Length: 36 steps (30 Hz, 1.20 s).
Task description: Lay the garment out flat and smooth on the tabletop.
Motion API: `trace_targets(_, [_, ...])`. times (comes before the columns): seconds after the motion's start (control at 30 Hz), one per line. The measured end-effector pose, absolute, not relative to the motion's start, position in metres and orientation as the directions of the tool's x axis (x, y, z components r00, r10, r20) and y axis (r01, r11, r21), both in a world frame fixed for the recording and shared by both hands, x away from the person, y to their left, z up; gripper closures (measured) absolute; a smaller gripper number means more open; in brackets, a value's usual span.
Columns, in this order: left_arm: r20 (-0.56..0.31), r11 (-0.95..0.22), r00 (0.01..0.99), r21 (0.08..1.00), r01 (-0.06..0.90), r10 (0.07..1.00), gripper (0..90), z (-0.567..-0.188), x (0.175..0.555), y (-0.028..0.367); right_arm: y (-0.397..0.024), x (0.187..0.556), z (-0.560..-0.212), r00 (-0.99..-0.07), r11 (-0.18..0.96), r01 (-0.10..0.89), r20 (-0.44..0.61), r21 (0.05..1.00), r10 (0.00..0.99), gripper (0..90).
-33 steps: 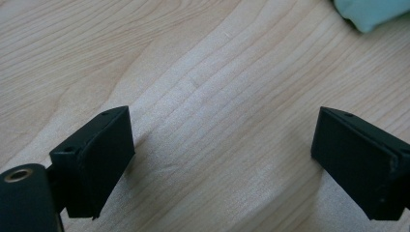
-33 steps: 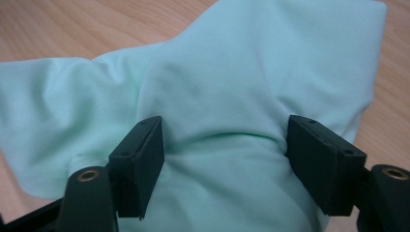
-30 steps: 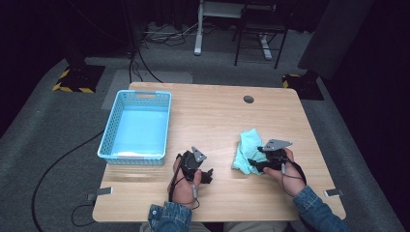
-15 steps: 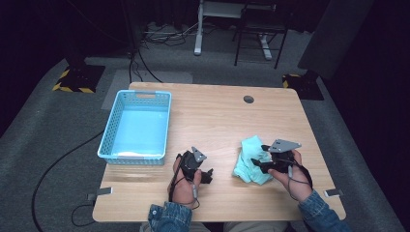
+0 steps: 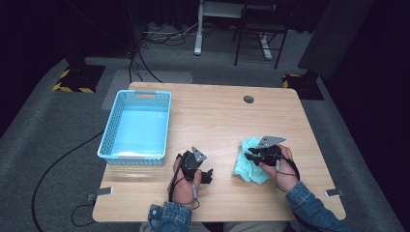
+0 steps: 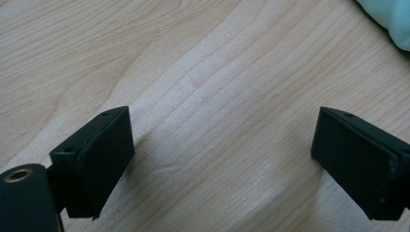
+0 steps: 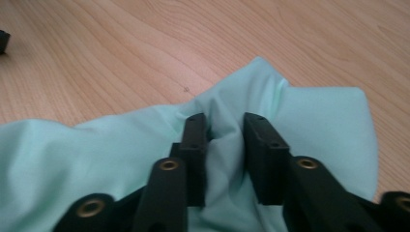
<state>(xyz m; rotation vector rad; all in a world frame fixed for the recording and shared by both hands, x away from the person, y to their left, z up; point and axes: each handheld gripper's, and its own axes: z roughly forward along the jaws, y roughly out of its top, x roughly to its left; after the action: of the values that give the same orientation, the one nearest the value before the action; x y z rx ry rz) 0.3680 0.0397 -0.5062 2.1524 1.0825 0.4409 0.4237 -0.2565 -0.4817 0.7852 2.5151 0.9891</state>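
We lose part of the mint cloth (image 5: 249, 166) under the right tongs (image 5: 248, 155) and hand in the high view; the left gripper view crops it at the corner (image 6: 390, 19).

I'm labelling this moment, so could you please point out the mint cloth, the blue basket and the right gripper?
mint cloth (image 7: 319, 116): right gripper view, flat upper right part.
blue basket (image 5: 109, 133): high view, left wall.
right gripper (image 7: 225, 128): right gripper view, between the fingertips, pinching a cloth fold.
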Motion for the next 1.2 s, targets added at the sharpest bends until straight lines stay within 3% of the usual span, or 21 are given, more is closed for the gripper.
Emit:
trace_targets(0.17, [-0.001,-0.425,0.597,0.702,0.572,0.802,8.0,-0.506,0.368,0.040,-0.266,0.418,-0.467,-0.797,0.588,0.334,-0.113,0.737,0.594,82.0])
trace_targets(0.4, [0.001,-0.427,0.598,0.701,0.572,0.802,7.9,-0.506,0.367,0.040,-0.292,0.410,-0.450,-0.783,0.539,0.320,-0.104,0.779,0.614,82.1])
trace_targets(0.7, [-0.004,-0.426,0.599,0.699,0.574,0.801,7.9,-0.506,0.366,0.041,-0.355,0.402,-0.443,-0.732,0.477,0.337,-0.094,0.812,0.675,80.8])
trace_targets(0.8, [-0.005,-0.426,0.599,0.699,0.575,0.801,7.9,-0.506,0.366,0.041,-0.382,0.400,-0.451,-0.682,0.464,0.401,-0.081,0.790,0.727,73.8])
trace_targets(0.87, [-0.004,-0.426,0.599,0.699,0.575,0.801,7.9,-0.506,0.366,0.041,-0.401,0.397,-0.455,-0.592,0.442,0.467,-0.101,0.765,0.799,53.6])
trace_targets(0.9, [-0.004,-0.427,0.600,0.698,0.575,0.800,7.9,-0.506,0.366,0.041,-0.409,0.394,-0.455,-0.559,0.405,0.487,-0.080,0.774,0.825,49.1])
trace_targets(1.0, [-0.004,-0.427,0.600,0.698,0.575,0.800,7.9,-0.506,0.366,0.041,-0.416,0.385,-0.448,-0.545,0.372,0.474,-0.065,0.798,0.836,45.5])
trace_targets(1.2, [-0.004,-0.427,0.600,0.698,0.575,0.800,7.9,-0.506,0.366,0.041,-0.387,0.383,-0.445,-0.615,0.413,0.430,-0.075,0.803,0.785,45.4])
